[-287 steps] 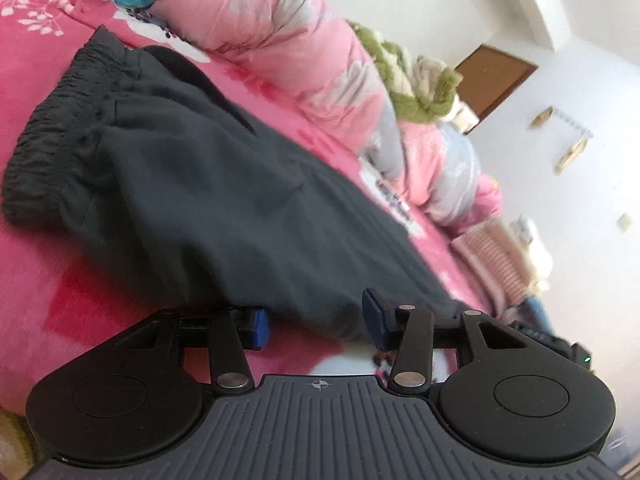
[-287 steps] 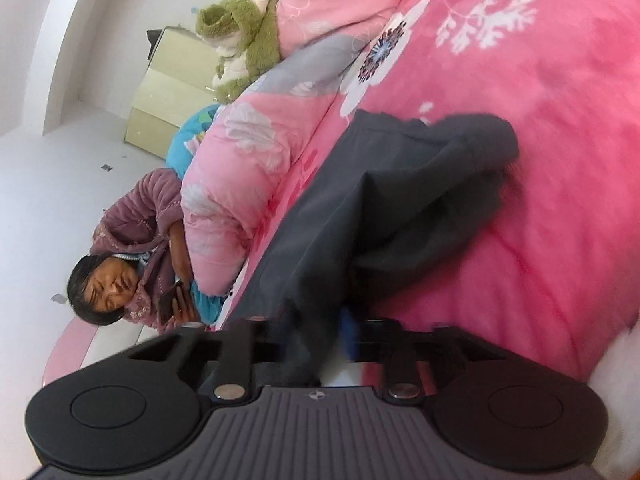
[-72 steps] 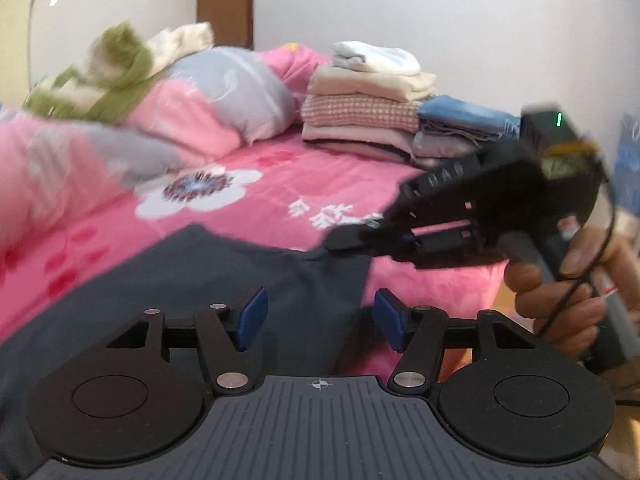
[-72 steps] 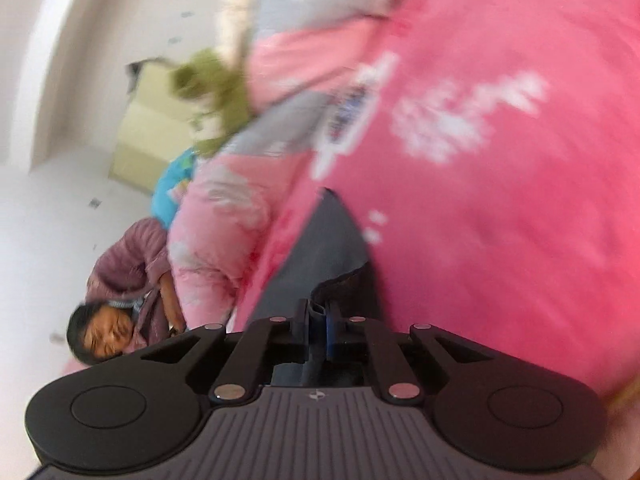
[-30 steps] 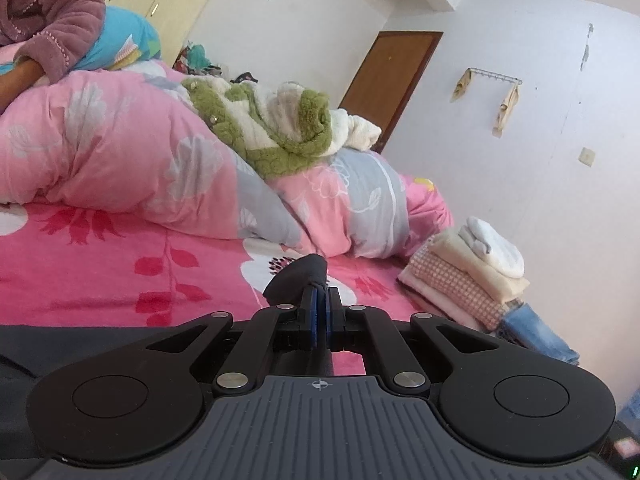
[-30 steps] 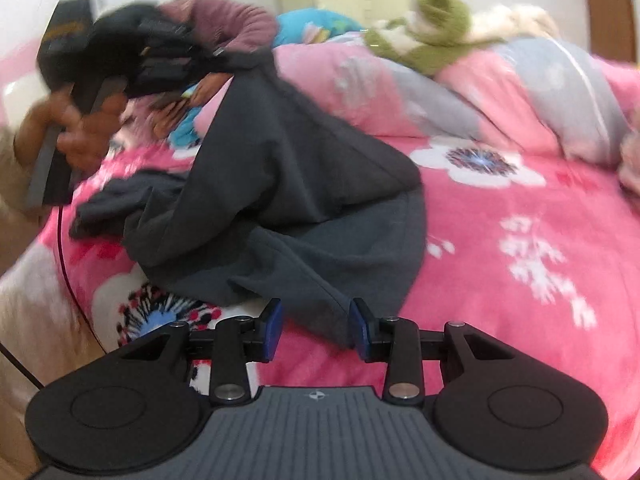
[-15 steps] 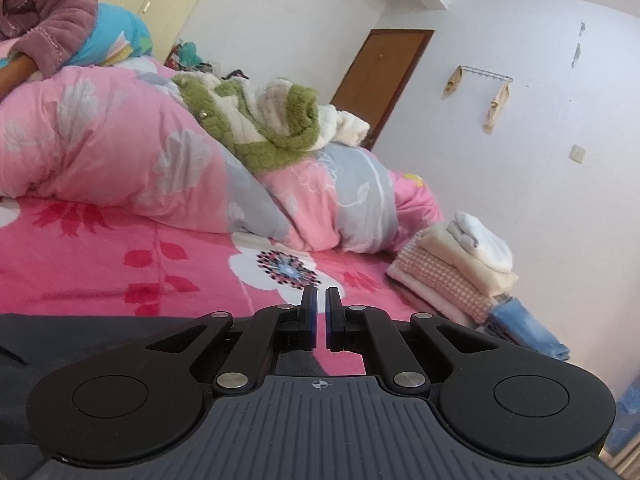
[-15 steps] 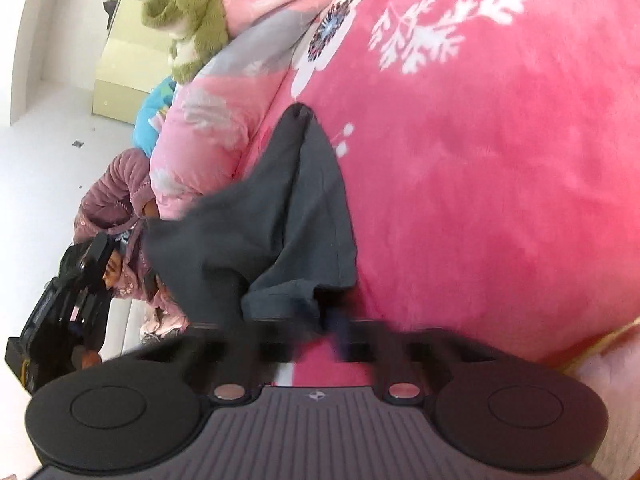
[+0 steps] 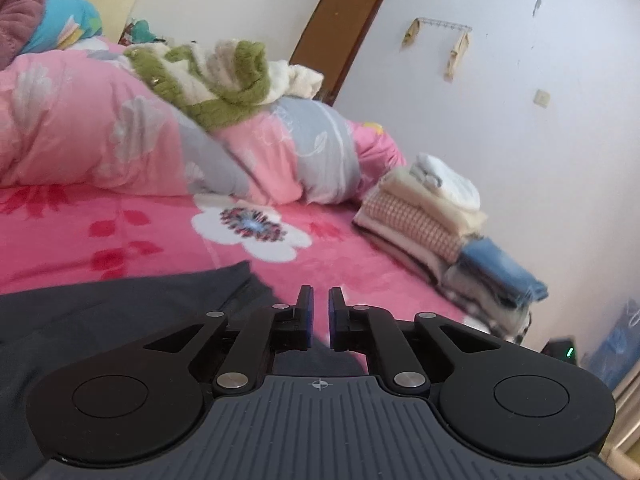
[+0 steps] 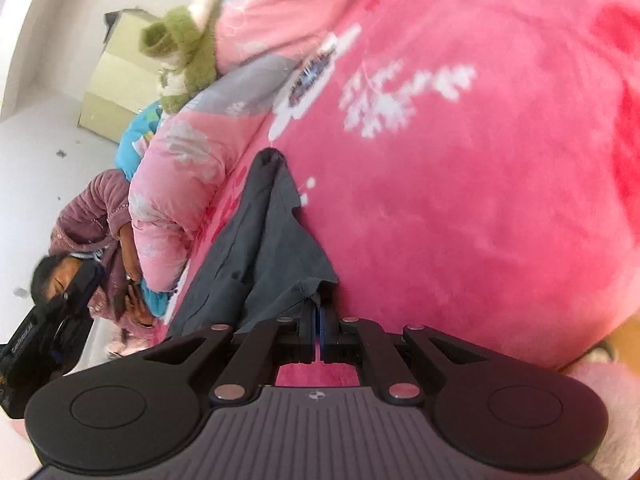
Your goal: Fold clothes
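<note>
Dark grey trousers (image 9: 120,312) lie spread on the pink flowered blanket (image 9: 340,264), reaching under my left gripper (image 9: 319,294). Its jaws stand a narrow gap apart, with only blanket and cloth showing behind the gap. In the right wrist view the trousers (image 10: 272,240) run away from me in a long fold toward the quilt. My right gripper (image 10: 319,308) is shut on their near hem, low over the blanket (image 10: 460,200). The cloth bunches at the fingertips.
A stack of folded clothes (image 9: 436,216) sits at the bed's far right. A rolled pink quilt (image 9: 100,132) with a green and white plush throw (image 9: 216,76) lines the back. A person in a purple jacket (image 10: 100,216) sits beside the quilt. The bed edge (image 10: 600,356) is near right.
My left gripper let go of the trouser corner it pinched a second ago and parted slightly. My right gripper, open a second ago, has closed on the hem.
</note>
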{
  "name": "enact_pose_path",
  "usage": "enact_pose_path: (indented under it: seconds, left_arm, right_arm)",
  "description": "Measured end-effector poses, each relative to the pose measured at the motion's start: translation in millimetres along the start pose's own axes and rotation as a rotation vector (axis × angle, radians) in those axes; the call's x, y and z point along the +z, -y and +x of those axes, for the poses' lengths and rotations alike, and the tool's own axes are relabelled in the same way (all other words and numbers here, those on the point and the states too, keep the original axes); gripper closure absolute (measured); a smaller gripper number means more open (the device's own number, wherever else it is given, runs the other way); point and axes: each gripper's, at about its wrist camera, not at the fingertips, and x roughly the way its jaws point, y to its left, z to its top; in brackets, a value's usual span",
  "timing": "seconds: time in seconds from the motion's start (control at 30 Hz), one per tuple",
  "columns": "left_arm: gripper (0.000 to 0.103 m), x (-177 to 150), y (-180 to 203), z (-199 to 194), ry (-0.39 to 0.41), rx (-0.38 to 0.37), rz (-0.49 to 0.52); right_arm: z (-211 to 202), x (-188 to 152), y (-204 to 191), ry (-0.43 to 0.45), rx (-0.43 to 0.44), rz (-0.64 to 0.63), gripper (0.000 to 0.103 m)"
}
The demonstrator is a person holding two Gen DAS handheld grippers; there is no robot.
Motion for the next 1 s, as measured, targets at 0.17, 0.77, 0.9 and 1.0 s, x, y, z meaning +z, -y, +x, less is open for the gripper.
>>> enact_pose_path:
  seconds: [0.17,0.77,0.9,1.0]
  left_arm:
    - [0.092,-25.8,-17.5,-39.5,-0.043,0.056,-0.040]
    - [0.071,-79.3,-83.1,-177.5,0.061,0.291,-0.306]
    - [0.062,-90.3,-92.0,-199.3,0.092,0.326,-0.340]
    - [0.057,-98.4,-104.0,-206.7,0.105,0.341,-0.390]
  right_arm:
    - [-11.2,-1.1,-4.5,0.079,-0.121,-0.065,0.098]
    - [98.0,-63.2,-203.6,-0.022,0.016,-0.656,0.057]
    - [143.8,-71.9,-213.3,-0.114,-0.075,-0.745,0.065]
    - [150.2,-72.0,-202.9,-0.128,-0.100,-0.721,0.099]
